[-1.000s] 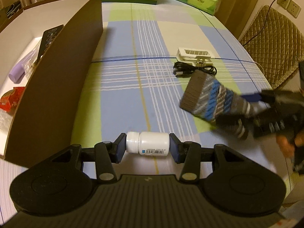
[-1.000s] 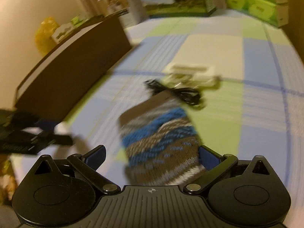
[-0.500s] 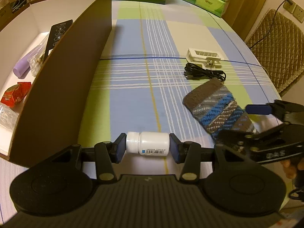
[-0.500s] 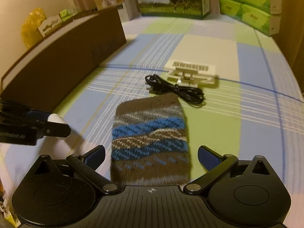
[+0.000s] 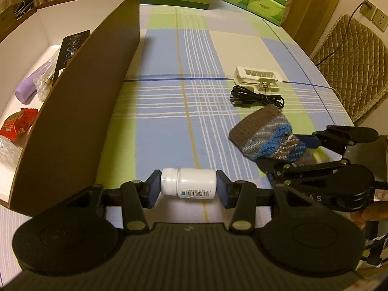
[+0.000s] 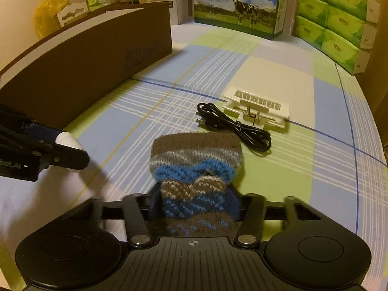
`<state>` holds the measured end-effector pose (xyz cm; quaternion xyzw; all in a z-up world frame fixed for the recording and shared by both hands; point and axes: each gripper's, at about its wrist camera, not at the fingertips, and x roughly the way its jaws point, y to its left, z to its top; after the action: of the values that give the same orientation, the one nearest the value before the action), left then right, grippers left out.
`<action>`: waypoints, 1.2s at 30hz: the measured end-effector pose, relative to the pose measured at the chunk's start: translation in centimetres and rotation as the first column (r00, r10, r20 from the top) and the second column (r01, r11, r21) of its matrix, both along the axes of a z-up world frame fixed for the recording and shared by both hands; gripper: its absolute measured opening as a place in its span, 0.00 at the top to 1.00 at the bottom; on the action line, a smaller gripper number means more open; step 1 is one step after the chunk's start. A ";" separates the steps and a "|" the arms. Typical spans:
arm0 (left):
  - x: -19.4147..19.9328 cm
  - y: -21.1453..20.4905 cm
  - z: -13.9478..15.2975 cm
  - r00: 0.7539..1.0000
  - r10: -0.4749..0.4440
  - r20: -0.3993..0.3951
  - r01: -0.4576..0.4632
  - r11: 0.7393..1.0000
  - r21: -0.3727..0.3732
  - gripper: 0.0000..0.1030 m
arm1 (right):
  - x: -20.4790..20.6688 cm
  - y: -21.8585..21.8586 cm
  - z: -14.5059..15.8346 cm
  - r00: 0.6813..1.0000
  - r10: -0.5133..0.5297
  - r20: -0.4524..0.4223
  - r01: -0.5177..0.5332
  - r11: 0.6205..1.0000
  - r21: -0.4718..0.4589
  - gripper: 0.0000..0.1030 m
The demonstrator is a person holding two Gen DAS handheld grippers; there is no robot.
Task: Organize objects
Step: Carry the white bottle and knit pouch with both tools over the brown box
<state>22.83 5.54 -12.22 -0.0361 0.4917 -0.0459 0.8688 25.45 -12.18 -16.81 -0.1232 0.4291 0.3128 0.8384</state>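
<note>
My left gripper is shut on a white pill bottle, held sideways just above the checked tablecloth. It stays beside the brown box. At the lower right, a knitted brown, grey and blue sock lies on the cloth. My right gripper has its jaws closing on the sock, and the blue pads squeeze the near end so the knit bunches. In the right wrist view, the left gripper and the bottle show at the left edge.
The box holds a black remote, a purple tube and a red packet. A coiled black cable and a white clip lie beyond the sock. A milk carton and green tissue packs line the far edge.
The right gripper's jaws have gone from wide open either side of the sock to pinching it, and the knit has bunched up. The left gripper and bottle have not moved.
</note>
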 end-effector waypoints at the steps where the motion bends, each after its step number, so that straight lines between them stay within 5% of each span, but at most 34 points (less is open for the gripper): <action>1: 0.0 -0.1 0.0 1.000 -0.004 0.001 0.004 1.000 0.000 0.59 | -0.1 0.0 0.1 1.000 -0.002 -0.010 0.002 1.000 0.003 0.67; 20: -2.4 -0.1 5.3 0.984 -0.132 0.120 0.139 0.989 -0.051 0.59 | -4.3 -2.0 6.4 0.979 -0.132 -0.153 0.154 0.977 0.146 0.74; 36: -5.4 9.7 12.0 0.969 -0.050 0.242 0.063 0.997 -0.046 0.59 | -7.1 9.0 13.3 0.995 -0.004 -0.097 0.033 0.955 0.296 0.74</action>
<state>17.39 15.29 -0.22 -0.0396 0.3821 -0.0876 0.9191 18.36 -3.22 -3.52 0.0235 0.4177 0.3714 0.8289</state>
